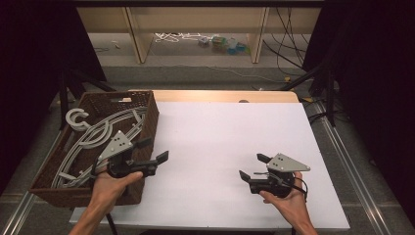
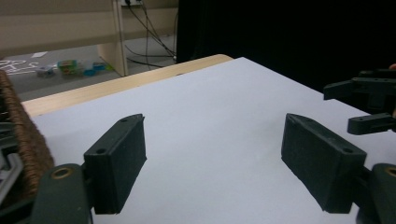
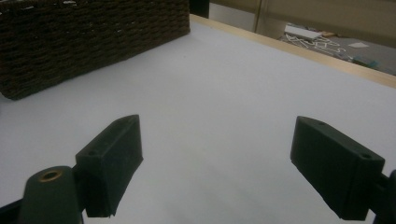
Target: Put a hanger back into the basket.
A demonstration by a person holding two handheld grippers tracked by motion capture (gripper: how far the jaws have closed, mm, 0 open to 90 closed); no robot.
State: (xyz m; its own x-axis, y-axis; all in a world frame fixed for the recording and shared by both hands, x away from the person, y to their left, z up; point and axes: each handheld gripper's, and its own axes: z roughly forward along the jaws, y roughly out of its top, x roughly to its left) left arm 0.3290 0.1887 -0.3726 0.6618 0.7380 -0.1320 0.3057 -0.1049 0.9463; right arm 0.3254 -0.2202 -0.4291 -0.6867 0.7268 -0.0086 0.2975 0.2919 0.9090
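On a white table [image 1: 215, 142], wicker basket [image 1: 147, 117] at left, shelving [image 1: 195, 29] behind

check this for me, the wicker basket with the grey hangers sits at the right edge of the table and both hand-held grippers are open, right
Not quite. The wicker basket with the grey hangers sits at the table's left edge, as the high view shows. Both the left hand-held gripper and the right hand-held gripper are indeed open.

Lab setup: black curtains [image 1: 372, 73]; floor cables [image 1: 288, 54]; white-covered table [image 1: 230, 132]
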